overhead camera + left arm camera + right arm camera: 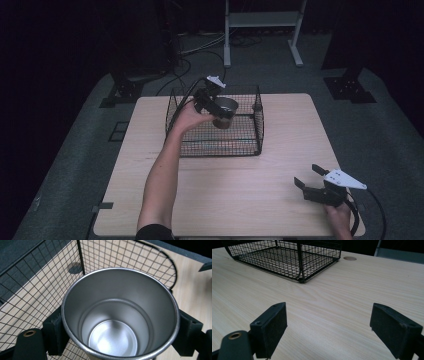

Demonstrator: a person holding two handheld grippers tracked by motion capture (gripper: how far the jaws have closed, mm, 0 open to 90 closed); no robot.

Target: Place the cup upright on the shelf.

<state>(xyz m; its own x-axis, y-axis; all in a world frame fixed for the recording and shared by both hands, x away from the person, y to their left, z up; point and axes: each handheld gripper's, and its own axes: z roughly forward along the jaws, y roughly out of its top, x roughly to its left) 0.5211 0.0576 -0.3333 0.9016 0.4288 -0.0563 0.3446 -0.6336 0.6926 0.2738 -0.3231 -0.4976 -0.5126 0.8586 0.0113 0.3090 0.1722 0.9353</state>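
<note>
In the high view, a black wire basket [250, 142] stands on the far half of the light wooden table [220, 190]. The left gripper [216, 106] holds a steel cup [226, 112] above the basket's interior, near its back left corner. The near half of the table lies bare. The right gripper [308, 181] hovers by the table's near right corner, jaws spread.

In the left gripper view, the jaws clamp the cup [120, 315] by its sides just below the rim. The cup is upright and empty, its polished bottom showing. Basket mesh [37, 290] lies behind and below it.

In the right gripper view, the right gripper [329, 327] stands wide apart with nothing between its jaws, over bare tabletop [352, 290]. The basket [287, 257] sits well ahead, empty on the side that shows.
</note>
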